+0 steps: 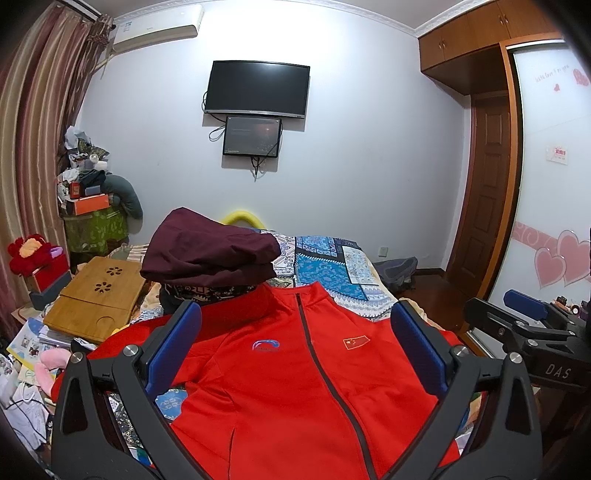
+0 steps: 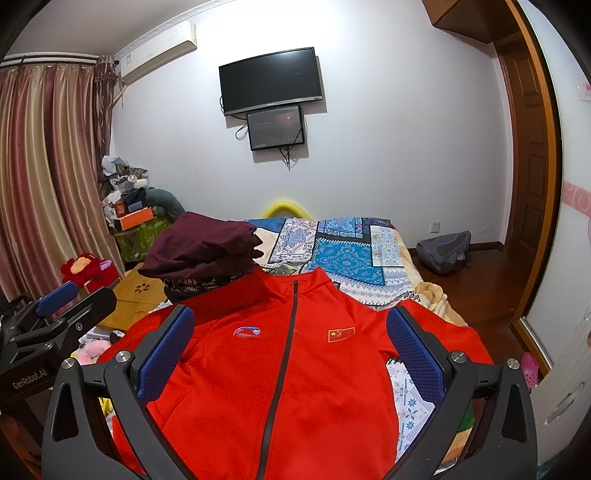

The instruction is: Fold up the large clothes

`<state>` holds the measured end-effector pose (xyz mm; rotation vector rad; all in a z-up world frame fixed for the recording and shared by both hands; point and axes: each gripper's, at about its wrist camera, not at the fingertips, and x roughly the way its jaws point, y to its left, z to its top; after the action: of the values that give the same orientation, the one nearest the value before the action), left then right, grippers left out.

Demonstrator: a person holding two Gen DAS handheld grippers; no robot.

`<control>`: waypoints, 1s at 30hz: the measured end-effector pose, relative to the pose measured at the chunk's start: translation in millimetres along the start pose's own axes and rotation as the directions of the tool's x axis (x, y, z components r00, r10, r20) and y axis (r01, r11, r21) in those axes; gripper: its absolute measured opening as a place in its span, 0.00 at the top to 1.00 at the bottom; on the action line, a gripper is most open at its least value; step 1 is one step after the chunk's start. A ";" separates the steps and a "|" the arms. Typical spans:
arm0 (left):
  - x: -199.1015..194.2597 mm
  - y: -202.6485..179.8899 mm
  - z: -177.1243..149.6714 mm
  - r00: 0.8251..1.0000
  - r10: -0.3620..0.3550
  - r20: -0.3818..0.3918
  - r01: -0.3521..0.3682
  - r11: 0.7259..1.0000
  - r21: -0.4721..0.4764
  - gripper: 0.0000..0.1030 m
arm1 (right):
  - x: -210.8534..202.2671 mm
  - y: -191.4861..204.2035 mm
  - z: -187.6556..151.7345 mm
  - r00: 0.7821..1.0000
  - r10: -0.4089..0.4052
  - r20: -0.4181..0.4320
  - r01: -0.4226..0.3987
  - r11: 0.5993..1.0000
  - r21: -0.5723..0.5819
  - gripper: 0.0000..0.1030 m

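Red fabric fills the middle of both wrist views: a zipped jacket (image 1: 295, 369) lies face up and spread flat on the bed (image 1: 332, 266), collar toward twelve o'clock, hem toward me at six. From how it lies, I judge no fold has been made on it yet; sleeves and body are all left to do. My left gripper (image 1: 295, 354) hangs above the chest with its blue pads wide apart and nothing between them. My right gripper (image 2: 291, 350) does the same, fingers spread, gripping nothing. Each also shows at the edge of the other's view.

At eleven o'clock from the collar, touching it, sits a pile of folded clothes with a maroon garment (image 1: 210, 247) on top, so some earlier pieces look finished.

Under the jacket is a patchwork quilt (image 2: 347, 251) in blue and white. Off the bed at nine o'clock lies a bamboo lap tray (image 1: 96, 299) among papers and soft toys. On the far wall at twelve o'clock hang a television (image 1: 257, 88) and a smaller screen (image 1: 251, 136), with an air conditioner (image 1: 159, 29) at eleven. Striped curtains (image 2: 44, 166) stand at nine, a wooden door (image 1: 487, 184) at two, a backpack (image 2: 443, 251) on the floor.
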<state>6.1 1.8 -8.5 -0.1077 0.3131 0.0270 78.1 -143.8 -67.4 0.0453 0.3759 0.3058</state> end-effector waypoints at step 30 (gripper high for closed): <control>0.5 5.5 -1.1 1.000 0.003 -0.009 -0.003 1.000 -0.021 0.00 | 3.6 4.1 0.0 1.000 0.000 -0.007 0.000 1.000 -0.007 0.00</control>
<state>6.0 7.2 -10.2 -0.1281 0.3215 0.0325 80.1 -138.8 -68.2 0.0377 0.3821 0.3073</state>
